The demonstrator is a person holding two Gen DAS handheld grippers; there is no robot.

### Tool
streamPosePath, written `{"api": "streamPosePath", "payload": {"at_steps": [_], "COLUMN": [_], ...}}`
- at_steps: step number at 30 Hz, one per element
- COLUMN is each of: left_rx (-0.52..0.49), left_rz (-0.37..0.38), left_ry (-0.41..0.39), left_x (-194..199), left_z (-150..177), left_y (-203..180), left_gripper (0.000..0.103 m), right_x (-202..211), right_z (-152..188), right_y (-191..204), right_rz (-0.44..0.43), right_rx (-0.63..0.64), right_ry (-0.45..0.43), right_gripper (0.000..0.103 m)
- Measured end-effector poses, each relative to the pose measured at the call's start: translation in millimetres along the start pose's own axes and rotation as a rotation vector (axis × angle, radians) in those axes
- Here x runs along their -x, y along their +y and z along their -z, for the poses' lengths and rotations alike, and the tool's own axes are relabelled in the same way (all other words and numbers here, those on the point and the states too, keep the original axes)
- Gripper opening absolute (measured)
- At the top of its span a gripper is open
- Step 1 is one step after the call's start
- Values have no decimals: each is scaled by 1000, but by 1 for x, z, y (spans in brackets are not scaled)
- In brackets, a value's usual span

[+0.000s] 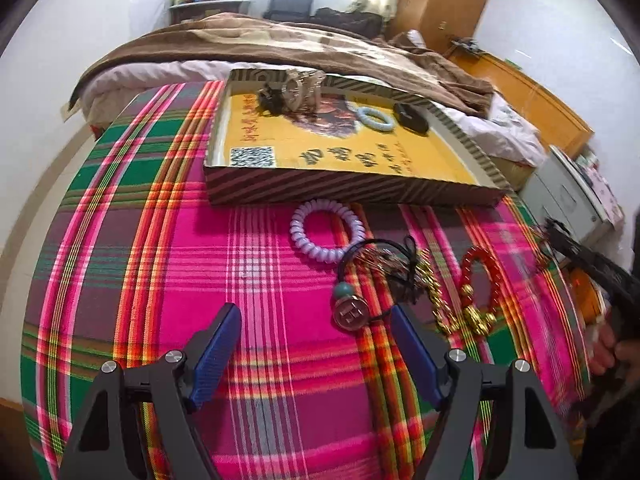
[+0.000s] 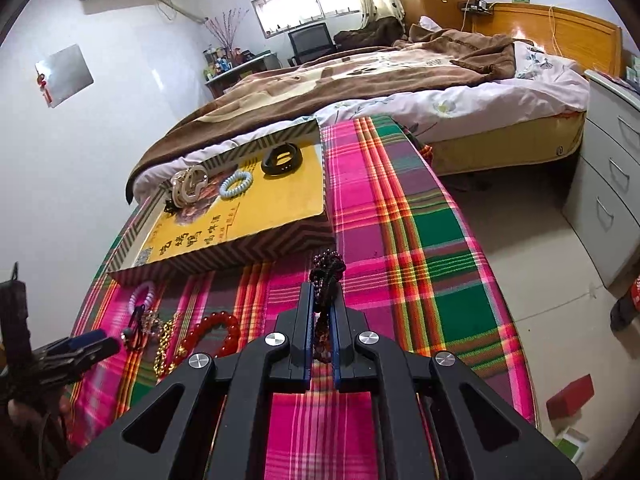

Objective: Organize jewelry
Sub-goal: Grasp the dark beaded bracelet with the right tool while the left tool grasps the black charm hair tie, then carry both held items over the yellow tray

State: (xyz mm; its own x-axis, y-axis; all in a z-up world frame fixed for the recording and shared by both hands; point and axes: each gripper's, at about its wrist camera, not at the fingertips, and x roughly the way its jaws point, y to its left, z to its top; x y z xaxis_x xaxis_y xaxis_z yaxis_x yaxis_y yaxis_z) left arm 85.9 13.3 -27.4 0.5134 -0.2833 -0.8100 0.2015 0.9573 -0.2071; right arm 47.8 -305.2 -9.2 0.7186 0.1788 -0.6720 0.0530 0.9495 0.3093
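Beads, dark and bunched, sit pinched between the right tool's fingers, held up over the plaid bench near the box. Left tool hangs low with fingers wide apart, just before the keyring.

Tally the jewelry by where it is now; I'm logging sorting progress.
In the tray: 4
Loose on the plaid cloth: 4
Held in the right gripper fingers, dark bead bracelet: 1
Total: 9
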Motion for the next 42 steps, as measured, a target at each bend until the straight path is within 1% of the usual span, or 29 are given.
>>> {"api": "streamPosePath", "payload": {"at_steps": [6, 10, 11, 14, 15, 16, 18, 20, 22, 23, 31, 42], "left_rx": [14, -40, -62, -113, -115, -114, -123, -126, -123, -122, -93, -93], "left_rz": [-45, -115, -118, -134, -130, -141, -161, -154, -154, -152, -130, -111], "left_ry": [-5, 2, 2, -1, -2, -1, -3, -9, -14, -15, -28, -119], "left_x": [-9, -12, -13, -14, -14, -14, -14, -13, -12, -12, -4, 36], "left_z": [-5, -2, -1, 1, 0, 0, -1, 0, 0, 0, 2, -7], "left_y": [-4, -16, -20, -29, -30, -30, -30, -29, -28, -28, -20, -19], "left_gripper": [76, 74, 73, 60, 54, 48, 40, 35, 22, 18, 18, 18], "right_x": [1, 0, 0, 0, 0, 1, 1, 1, 2, 2, 8, 21], "right_z": [3, 4, 4, 5, 6, 6, 5, 6, 6, 6, 5, -3], "right_y": [-1, -1, -1, -1, -1, -1, -2, -2, -2, -2, 3, 23], "right_rz": [-19, -23, -24, -27, -27, -27, -27, -25, -26, -25, -22, -28], "right_rx": [-3, -2, -2, -3, -4, -4, -6, -7, -8, -8, 4, 51], "right_ry": [2, 2, 3, 5, 4, 4, 2, 2, 1, 0, -12, -44], "right_gripper": [7, 7, 7, 7, 7, 7, 7, 7, 7, 7, 7, 7]}}
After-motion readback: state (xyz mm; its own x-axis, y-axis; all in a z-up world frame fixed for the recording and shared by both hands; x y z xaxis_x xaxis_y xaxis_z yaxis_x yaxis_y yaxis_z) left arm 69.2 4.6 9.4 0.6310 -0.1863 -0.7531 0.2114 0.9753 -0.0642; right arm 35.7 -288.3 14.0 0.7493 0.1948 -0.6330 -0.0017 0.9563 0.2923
